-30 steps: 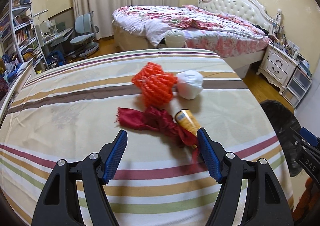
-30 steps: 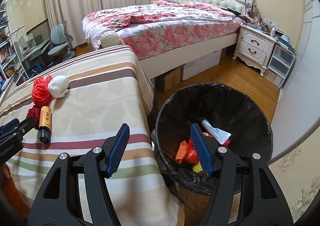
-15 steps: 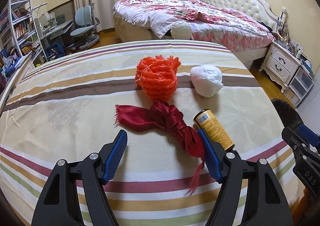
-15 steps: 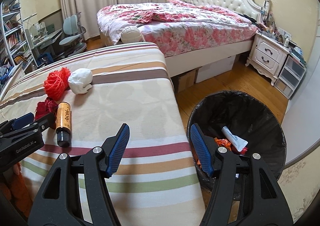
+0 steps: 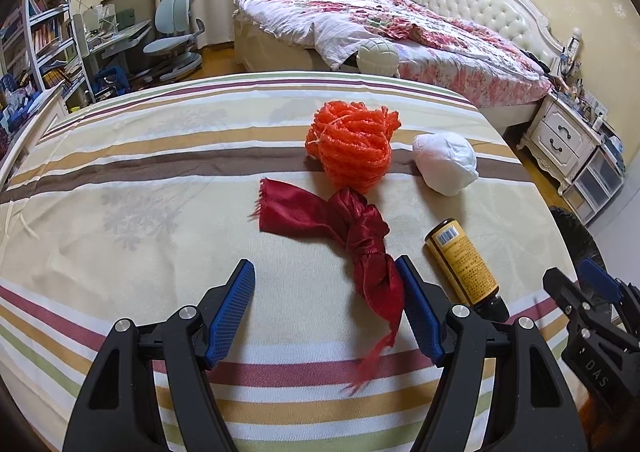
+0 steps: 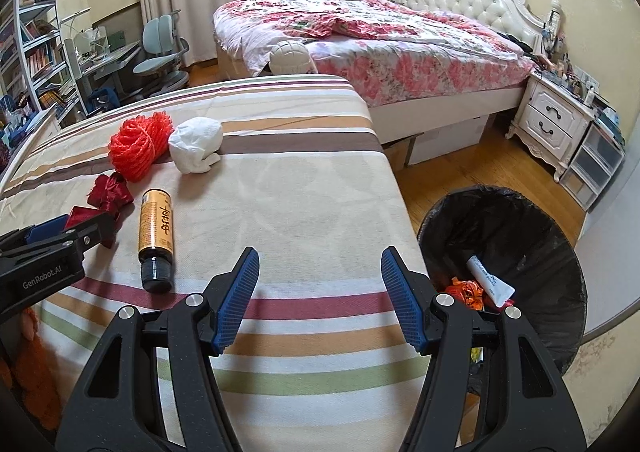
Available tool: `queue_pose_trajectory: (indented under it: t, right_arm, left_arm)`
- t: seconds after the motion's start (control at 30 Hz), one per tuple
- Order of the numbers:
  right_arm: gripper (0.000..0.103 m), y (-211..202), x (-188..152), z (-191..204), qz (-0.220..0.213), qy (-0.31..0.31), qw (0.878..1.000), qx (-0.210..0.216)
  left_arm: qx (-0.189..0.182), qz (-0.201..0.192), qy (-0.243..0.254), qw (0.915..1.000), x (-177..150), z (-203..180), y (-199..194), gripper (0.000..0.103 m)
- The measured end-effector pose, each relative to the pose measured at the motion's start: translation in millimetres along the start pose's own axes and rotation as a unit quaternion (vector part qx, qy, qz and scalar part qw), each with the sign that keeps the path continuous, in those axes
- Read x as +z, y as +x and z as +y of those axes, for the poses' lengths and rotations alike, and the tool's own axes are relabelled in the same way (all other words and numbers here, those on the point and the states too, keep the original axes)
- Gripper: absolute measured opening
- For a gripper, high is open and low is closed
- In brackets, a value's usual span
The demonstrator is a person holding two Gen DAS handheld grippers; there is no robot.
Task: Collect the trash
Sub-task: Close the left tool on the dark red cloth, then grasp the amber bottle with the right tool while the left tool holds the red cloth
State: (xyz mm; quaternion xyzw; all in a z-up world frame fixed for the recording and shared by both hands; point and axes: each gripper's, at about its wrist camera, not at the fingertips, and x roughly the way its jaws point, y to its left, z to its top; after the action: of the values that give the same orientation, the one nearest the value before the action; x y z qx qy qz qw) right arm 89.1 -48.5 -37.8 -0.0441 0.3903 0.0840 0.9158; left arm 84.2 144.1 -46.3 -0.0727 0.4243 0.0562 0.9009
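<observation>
Hovering nearest: left gripper (image 5: 326, 306), jaws apart, empty, straddling tail of red satin cloth (image 5: 352, 240). Right gripper (image 6: 318, 298) likewise parted, empty, over striped bedcover (image 6: 288, 188).
Cloth: knotted, soft, light, probably slick; best pinched at thick knot.
Just right of it: amber bottle (image 5: 462, 260), lying flat, rigid, likely to roll; best gripped across body.
Farther: orange mesh bundle (image 5: 352, 146), springy; white crumpled wad (image 5: 446, 162), featherlight.
Far right, on floor: black-lined bin (image 6: 520, 236), part filled.
</observation>
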Motion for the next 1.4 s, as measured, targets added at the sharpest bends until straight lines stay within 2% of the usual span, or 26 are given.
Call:
queue_pose_trajectory:
  t: [0.1,0.23,0.37,0.43,0.93,1.4]
  right_arm:
    - [0.062,0.1,1.1,4.0,0.0,-0.002,1.0,0.001]
    - [0.062,0.3,3.1,8.4,0.001,-0.004,1.0,0.002]
    - [0.062,1.6,4.0,12.3,0.003,-0.006,1.0,0.005]
    - [0.062,1.3,3.4,15.7,0.004,-0.008,1.0,0.008]
    - [0.062,-5.7,7.0,49.9,-0.005,-0.031,0.999,0.034]
    - [0.062,-3.4,12.9,83.5,-0.002,-0.058,0.997,0.055]
  left_arm:
    - [0.0,-0.003,0.006,1.0,4.3,-3.0,2.2,0.069]
    - [-0.007,0.003,0.018,0.9998,5.7,-4.8,6.7,0.044]
    - [-0.009,-0.002,0.031,0.9995,3.1,-4.9,5.1,0.025]
    - [-0.018,-0.004,0.031,0.9994,1.0,-2.5,3.0,0.021]
    - [-0.014,-0.006,0.019,0.9997,-18.2,26.7,-15.6,0.02]
    - [-0.003,-0.008,0.004,1.0,-18.2,45.2,-16.8,0.02]
